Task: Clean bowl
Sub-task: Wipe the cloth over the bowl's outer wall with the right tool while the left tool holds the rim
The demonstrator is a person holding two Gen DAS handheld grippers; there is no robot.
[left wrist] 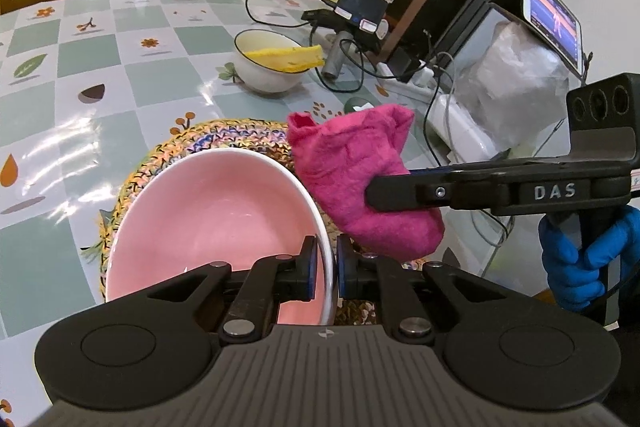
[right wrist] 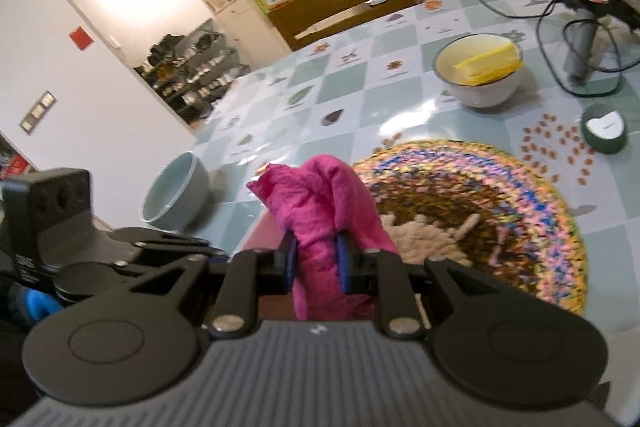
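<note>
Left gripper (left wrist: 329, 267) pinched narrow on the rim of the pink bowl (left wrist: 208, 223), one pad inside, one outside. Bowl tilted, held over the woven round mat (right wrist: 480, 211) on the checked table (left wrist: 80, 75). Right gripper (right wrist: 318, 261) clamped on a magenta cloth (right wrist: 320, 211), bunched and sticking out past the fingertips. In the left wrist view the cloth (left wrist: 360, 179) hangs just right of the bowl rim, touching or nearly so; cannot tell which. Blue-gloved hand (left wrist: 576, 259) grips the right handle. Bowl inside pink, glossy, white rim, looks clean. White bowl with yellow sponge (left wrist: 290, 59) further back; grey-blue bowl (right wrist: 176, 191) at the table edge.
</note>
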